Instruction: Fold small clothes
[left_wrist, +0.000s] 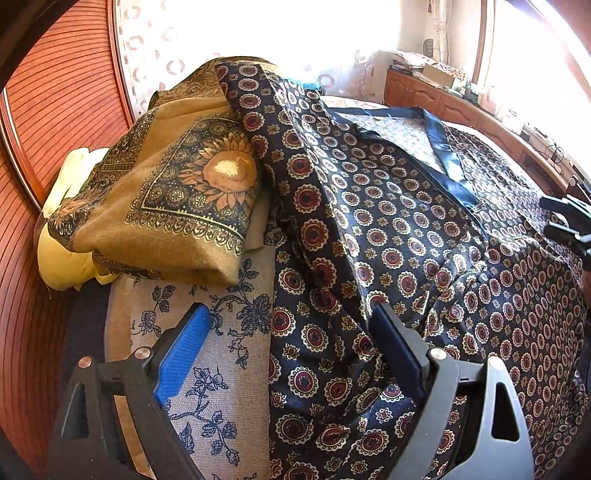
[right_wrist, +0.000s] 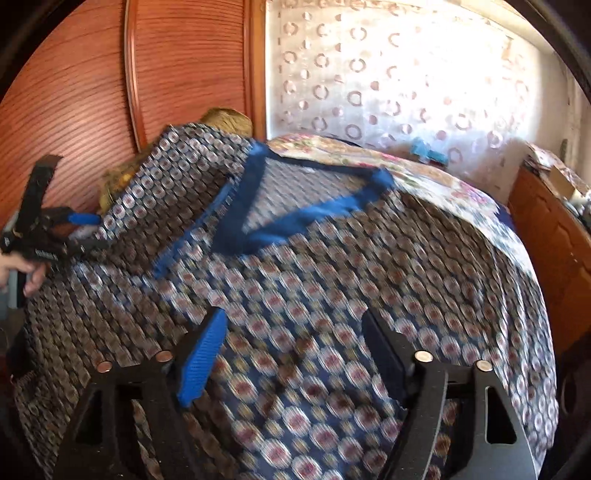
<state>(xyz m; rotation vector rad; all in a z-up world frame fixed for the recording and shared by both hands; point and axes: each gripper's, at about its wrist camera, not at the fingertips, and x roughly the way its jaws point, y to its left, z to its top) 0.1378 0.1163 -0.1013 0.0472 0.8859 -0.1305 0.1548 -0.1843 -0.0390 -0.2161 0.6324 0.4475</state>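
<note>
The dark navy satin garment with a red-and-cream medallion print and plain blue neck trim (left_wrist: 388, 229) lies spread over the bed's grey cover with a blue floral print (left_wrist: 207, 369). One sleeve runs up onto the folded mustard cloth with a sunflower print (left_wrist: 177, 199), which lies just left of the garment on yellow bedding (left_wrist: 62, 254).

Left hand-held gripper (left_wrist: 291, 354): released, jaws wide apart. One blue pad stands over the bed cover, the other over the garment's left edge; the pads press on nothing.

Right hand-held gripper (right_wrist: 291, 354): released, jaws apart above the garment's lower front, nothing clamped. From the left wrist view only its tip shows, cut off at the right of the garment.

No containers are visible. The right wrist view is motion-blurred, so the print there is hard to make out.
</note>
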